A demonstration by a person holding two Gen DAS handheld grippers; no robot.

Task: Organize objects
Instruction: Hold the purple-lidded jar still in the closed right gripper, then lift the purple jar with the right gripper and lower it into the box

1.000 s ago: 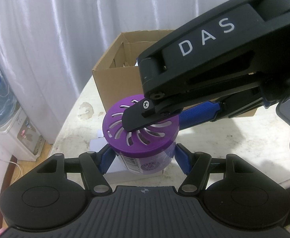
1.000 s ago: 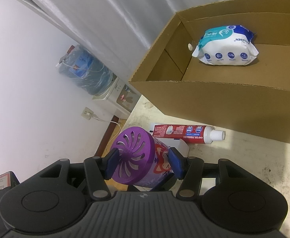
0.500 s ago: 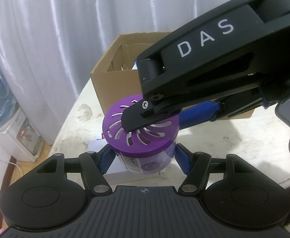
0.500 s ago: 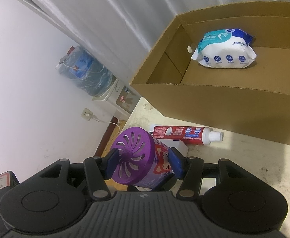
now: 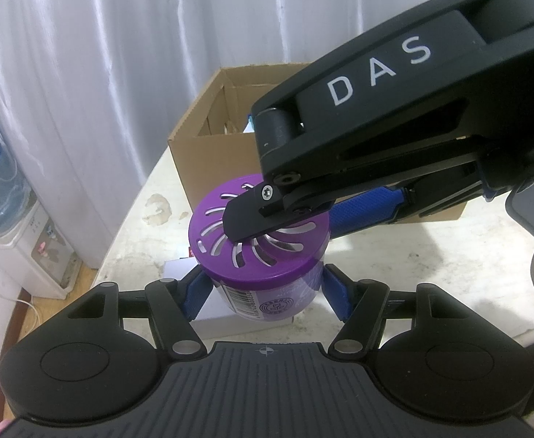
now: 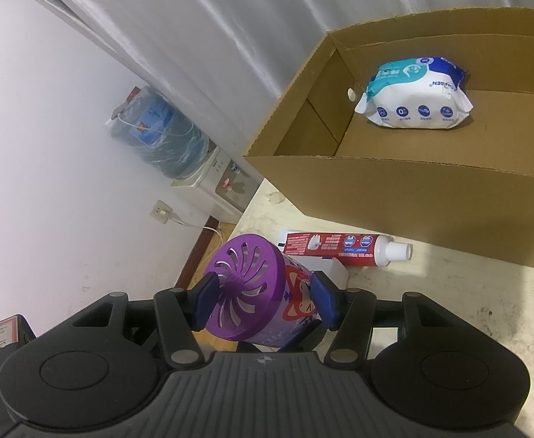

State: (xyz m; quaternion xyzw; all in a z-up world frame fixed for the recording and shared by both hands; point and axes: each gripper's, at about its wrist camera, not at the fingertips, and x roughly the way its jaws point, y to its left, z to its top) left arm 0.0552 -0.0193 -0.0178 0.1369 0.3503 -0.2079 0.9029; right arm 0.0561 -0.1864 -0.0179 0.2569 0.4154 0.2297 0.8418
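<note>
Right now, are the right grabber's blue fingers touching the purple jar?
Touching. In the right wrist view, both blue fingers press flat against the sides of the purple jar, with no gap on either side.

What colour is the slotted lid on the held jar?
Purple lid, clearest in the right wrist view.

Plain room, likely office: water dispenser (image 6: 208, 179), white curtains (image 5: 121, 54), wall socket (image 6: 162, 211).

Purple slotted lid (image 6: 244, 281) on a jar with an orange fox print (image 6: 296, 310); red toothpaste tube (image 6: 336, 247); brown cardboard box (image 6: 431, 197); white-and-blue wipes pack (image 6: 414, 95).
</note>
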